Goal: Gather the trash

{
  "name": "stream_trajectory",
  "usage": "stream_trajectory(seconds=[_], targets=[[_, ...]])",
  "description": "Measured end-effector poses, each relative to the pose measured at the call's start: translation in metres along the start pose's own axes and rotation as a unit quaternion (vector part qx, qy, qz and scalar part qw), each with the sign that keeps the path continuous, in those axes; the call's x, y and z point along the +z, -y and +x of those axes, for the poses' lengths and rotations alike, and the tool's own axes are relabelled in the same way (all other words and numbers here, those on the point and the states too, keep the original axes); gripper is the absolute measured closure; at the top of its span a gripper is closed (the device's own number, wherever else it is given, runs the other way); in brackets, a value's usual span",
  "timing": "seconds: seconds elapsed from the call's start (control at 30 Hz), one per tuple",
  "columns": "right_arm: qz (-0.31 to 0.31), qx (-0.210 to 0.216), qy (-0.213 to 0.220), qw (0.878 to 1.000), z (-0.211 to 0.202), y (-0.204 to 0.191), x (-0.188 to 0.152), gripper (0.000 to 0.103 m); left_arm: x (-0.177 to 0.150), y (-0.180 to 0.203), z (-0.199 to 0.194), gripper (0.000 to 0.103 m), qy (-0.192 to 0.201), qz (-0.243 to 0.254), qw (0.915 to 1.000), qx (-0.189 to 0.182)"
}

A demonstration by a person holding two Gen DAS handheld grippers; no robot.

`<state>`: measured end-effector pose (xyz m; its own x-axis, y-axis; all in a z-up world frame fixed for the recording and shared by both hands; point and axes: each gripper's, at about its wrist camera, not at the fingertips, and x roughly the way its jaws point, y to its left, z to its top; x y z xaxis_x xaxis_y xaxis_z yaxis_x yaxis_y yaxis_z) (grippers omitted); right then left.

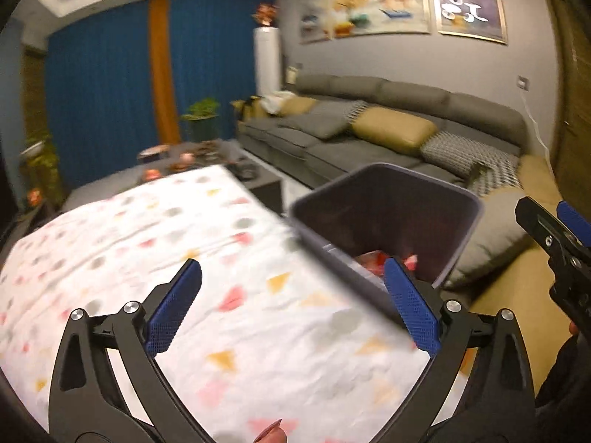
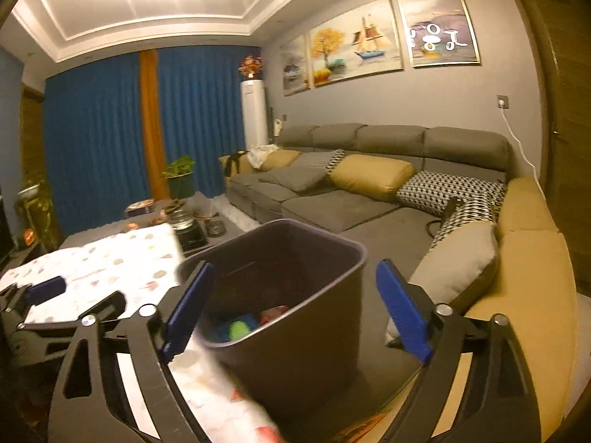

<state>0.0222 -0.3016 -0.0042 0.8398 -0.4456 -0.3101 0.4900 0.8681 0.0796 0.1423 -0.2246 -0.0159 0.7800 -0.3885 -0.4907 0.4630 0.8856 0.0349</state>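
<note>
A dark grey trash bin stands beside the table, right of its edge. It also shows in the left wrist view. Inside lie red scraps and green and blue pieces. My left gripper is open and empty above the table with the white patterned cloth, near the bin's rim. My right gripper is open and empty, held over the bin's opening. The left gripper also shows at the left of the right wrist view.
A grey sofa with yellow and patterned cushions runs along the wall behind the bin. A dark coffee table with dishes sits beyond the cloth. Blue curtains and potted plants stand at the back.
</note>
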Motion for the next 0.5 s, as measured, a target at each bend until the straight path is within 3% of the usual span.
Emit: stream_trajectory(seconds=[0.13,0.5], targets=[[-0.019,0.016,-0.006,1.000,-0.015,-0.020,-0.004,0.006,-0.013,-0.024,-0.035,0.006,0.008,-0.025,0.9990,0.037],[-0.046,0.045,0.002,0.998,-0.076,-0.059,-0.017,0.006,-0.034,-0.063,-0.121,0.006,0.039,-0.060,0.9939,0.084]])
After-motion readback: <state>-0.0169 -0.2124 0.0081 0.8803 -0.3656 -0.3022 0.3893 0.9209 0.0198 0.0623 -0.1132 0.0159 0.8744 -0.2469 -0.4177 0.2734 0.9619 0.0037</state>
